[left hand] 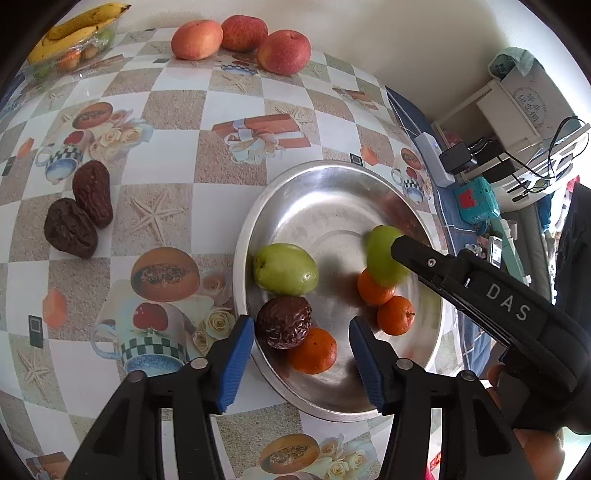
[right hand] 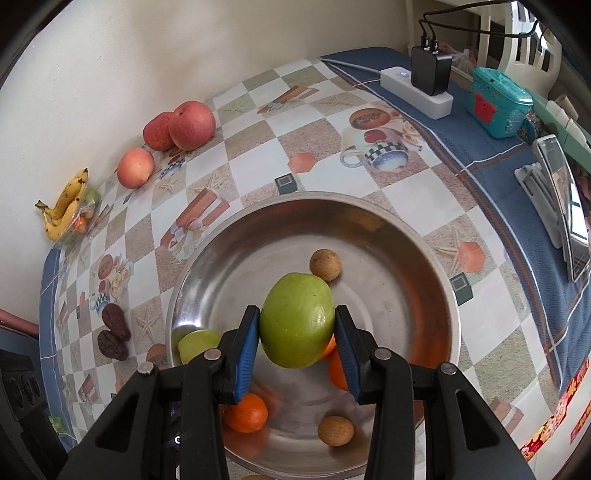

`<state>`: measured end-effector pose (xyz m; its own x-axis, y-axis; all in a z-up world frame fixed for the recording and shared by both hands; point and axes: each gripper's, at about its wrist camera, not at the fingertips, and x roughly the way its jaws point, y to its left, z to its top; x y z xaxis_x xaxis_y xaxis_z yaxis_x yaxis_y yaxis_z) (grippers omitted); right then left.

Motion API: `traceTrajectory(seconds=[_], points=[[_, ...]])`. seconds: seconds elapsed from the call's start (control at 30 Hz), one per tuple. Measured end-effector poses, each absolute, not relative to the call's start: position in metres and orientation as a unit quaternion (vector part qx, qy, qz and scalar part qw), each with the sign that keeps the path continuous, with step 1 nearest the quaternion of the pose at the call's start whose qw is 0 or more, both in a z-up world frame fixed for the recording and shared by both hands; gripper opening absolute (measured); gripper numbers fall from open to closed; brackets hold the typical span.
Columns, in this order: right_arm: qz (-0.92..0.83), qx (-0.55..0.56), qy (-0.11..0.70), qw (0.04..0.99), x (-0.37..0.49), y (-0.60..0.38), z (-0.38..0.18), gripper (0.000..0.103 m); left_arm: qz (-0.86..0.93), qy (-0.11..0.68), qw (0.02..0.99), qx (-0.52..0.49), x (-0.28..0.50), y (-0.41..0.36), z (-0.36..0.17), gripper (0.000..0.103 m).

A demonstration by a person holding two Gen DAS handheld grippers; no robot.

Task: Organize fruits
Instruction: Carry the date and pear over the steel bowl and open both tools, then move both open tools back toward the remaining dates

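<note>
— Where is the fruit you carry now?

— My right gripper is clamped on a green fruit. Both blue pads press its sides, and it hangs above the steel plate, not touching the metal. Its long axis stands nearly upright between the pads, a little tilted to the right.

— And your other hand?

— My left gripper holds nothing — the jaws stand apart. They hover above the near rim of the steel plate. A dark wrinkled passion fruit and a mandarin lie just in front of them, between the two pads but lower, untouched.

— What more is in the plate?

— A second green fruit on the left side, two more mandarins on the right, and two small brown round fruits, maybe longans; I cannot say for sure.

— So what decides the next move?

— I think the green fruit must go down beside its pair. From my right jaws the pair lies to the left and near, so this hand must travel left, over open metal. My left hand is closer to that place, so it could get in the way.

— And outside the plate?

— Far away by the wall: apples, a peach, bananas. On the left, two dark dried fruits on the tablecloth.
</note>
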<state>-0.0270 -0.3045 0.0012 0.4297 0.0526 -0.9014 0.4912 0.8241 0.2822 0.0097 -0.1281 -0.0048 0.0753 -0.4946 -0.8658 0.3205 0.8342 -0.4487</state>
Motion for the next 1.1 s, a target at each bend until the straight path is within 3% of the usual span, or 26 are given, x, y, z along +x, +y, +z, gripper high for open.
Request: traceTrajectory(seconds=[0.43,0.67,0.77,1.07,1.1], points=[[-0.131,0.257,0.513,0.809,-0.023,-0.297,0.004,0.046,-0.234,0.617,0.748,-0.078,0.031,-0.099,-0.003,0.067],[-0.121,0.24,0.525,0.807,-0.017,-0.285,0.0,0.046,-0.168,0.611,0.77,-0.08,0.046,-0.07,-0.011,0.089],[-0.114,0.228,0.53,0.809,-0.014,-0.277,-0.001,0.046,-0.141,0.6,0.784,-0.08,0.051,-0.057,-0.011,0.103],[-0.094,0.186,0.537,0.817,-0.005,-0.251,-0.002,0.056,-0.072,0.572,0.815,-0.055,0.062,-0.034,-0.006,0.103],[-0.094,0.184,0.537,0.818,-0.005,-0.249,-0.002,0.062,-0.068,0.572,0.815,-0.055,0.063,-0.032,-0.006,0.103]])
